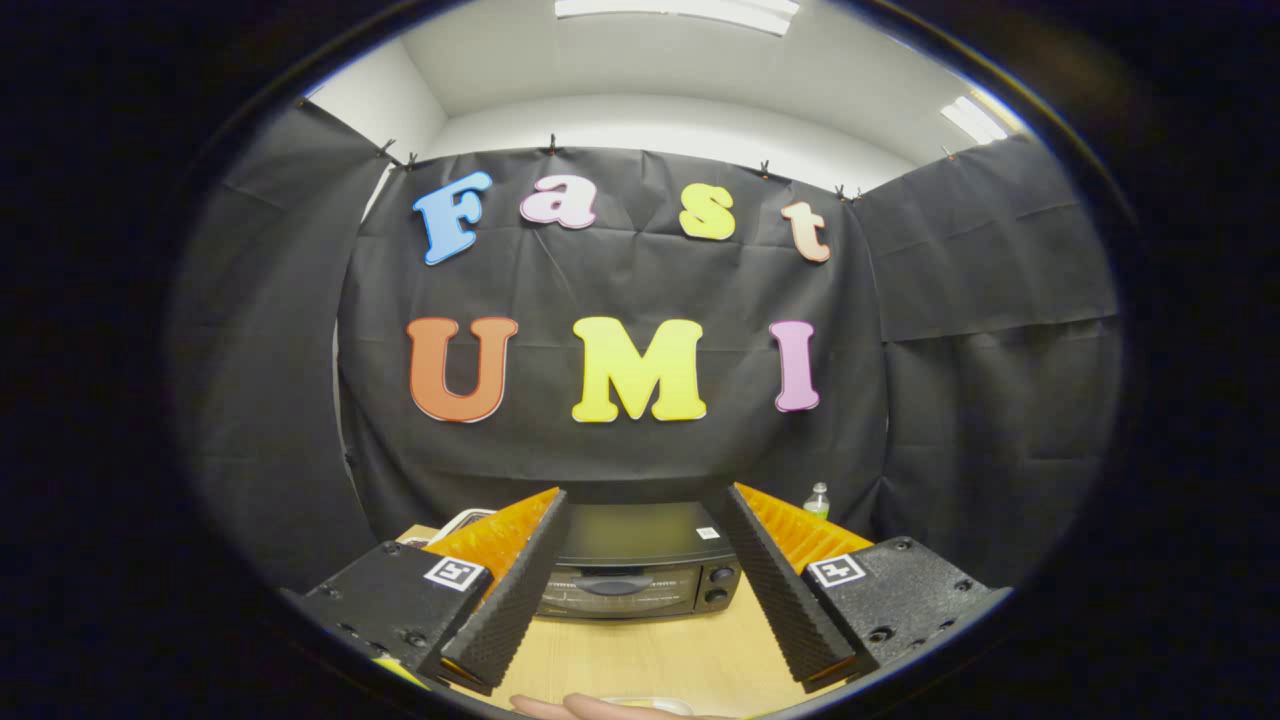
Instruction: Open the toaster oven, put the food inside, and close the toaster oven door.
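A black toaster oven (pixel 640 570) stands on the wooden table (pixel 650 655), beyond my fingers, with its door closed and two knobs (pixel 719 584) on its right side. My gripper (pixel 640 505) is held above the table with its fingers wide apart and nothing between them. The black ribbed pads (pixel 510 600) frame the oven from both sides. A person's hand (pixel 590 708) shows at the near edge of the table, beside a pale rim of something I cannot make out.
A small plastic bottle (pixel 817 500) stands behind the oven on the right. A white object (pixel 462 520) peeks out behind the left finger. Black cloth walls close off the back and both sides.
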Action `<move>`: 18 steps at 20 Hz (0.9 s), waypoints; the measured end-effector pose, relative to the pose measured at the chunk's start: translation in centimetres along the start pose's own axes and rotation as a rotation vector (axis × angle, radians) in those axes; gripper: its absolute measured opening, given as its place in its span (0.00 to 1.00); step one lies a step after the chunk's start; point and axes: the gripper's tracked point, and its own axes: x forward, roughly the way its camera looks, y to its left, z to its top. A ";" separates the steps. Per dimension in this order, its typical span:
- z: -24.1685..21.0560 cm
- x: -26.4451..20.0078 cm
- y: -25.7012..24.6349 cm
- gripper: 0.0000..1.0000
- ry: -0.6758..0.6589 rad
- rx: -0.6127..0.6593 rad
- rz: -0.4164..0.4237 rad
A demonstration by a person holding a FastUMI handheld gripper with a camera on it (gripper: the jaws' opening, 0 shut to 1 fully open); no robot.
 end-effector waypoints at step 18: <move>-16.8 19.7 2.3 1.00 0.174 -0.114 0.055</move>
